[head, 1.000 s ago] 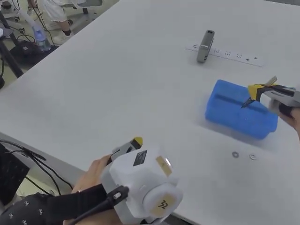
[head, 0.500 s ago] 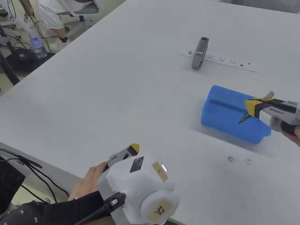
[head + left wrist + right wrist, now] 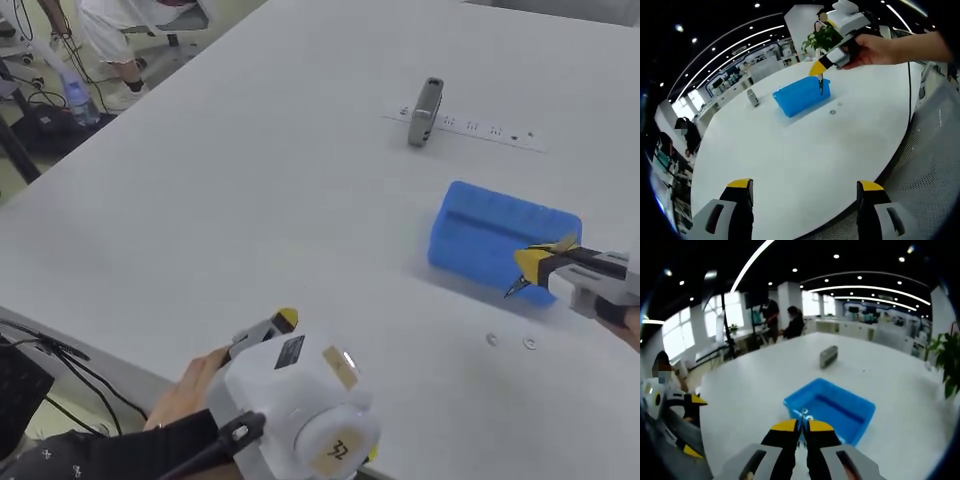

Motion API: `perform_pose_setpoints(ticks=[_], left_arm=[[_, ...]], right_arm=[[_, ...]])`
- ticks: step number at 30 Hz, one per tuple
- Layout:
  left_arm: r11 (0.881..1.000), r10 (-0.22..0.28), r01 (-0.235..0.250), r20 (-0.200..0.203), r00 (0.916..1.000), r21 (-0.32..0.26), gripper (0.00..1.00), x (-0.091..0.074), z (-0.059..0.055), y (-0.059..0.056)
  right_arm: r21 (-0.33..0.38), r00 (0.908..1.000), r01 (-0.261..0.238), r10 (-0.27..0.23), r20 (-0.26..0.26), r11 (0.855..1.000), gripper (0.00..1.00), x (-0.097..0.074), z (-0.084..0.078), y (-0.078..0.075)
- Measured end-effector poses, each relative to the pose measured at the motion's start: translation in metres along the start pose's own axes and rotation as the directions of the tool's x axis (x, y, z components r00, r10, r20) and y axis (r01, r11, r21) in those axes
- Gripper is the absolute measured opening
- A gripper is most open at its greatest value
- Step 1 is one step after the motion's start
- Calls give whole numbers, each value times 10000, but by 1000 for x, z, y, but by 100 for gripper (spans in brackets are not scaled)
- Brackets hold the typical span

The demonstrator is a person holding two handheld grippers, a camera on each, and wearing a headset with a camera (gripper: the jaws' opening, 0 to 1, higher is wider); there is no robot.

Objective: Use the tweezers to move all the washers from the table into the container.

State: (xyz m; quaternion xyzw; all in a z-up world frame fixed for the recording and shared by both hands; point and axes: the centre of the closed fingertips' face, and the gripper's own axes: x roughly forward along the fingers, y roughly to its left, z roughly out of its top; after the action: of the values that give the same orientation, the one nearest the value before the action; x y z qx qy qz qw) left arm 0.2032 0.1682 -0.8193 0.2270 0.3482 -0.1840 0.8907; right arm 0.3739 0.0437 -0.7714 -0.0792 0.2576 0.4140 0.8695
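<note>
While my right gripper (image 3: pixel 800 426) stands with its jaws pressed together on the tweezers (image 3: pixel 518 285), their tips hang at the near wall of the blue container (image 3: pixel 490 235), on the side facing me. Whether they carry anything I cannot tell. One washer (image 3: pixel 491 340) and a second washer (image 3: pixel 529 344) lie flat on the white table (image 3: pixel 250 200) on my side of the container, near its front wall, apart from each other and from the container. Past the container's far side, a grey block (image 3: pixel 427 110) stands at the end of a white power strip (image 3: pixel 480 128). My left gripper (image 3: pixel 804 186) sits well apart from the container at the table's near edge, its jaws spread wide.
</note>
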Motion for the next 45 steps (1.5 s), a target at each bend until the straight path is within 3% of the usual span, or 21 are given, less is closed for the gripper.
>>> perform_pose_setpoints(ticks=[13,24,37,45], left_arm=[[10000,2,-1,-53,10000,97,86,0,-1,0],[10000,34,-34,-64,10000,77,86,0,-1,0],[9999,33,-31,-140,9999,107,85,0,-2,0],[9999,-3,5,-152,9999,130,85,-1,-3,-1]], right_arm=[[31,9975,-228,230,-671,9997,3,5,-31,12],[115,9959,-175,185,-886,9998,3,4,-40,14],[396,9992,-33,49,-401,9992,2,3,-42,18],[375,9989,102,-85,-465,9992,2,3,-42,15]])
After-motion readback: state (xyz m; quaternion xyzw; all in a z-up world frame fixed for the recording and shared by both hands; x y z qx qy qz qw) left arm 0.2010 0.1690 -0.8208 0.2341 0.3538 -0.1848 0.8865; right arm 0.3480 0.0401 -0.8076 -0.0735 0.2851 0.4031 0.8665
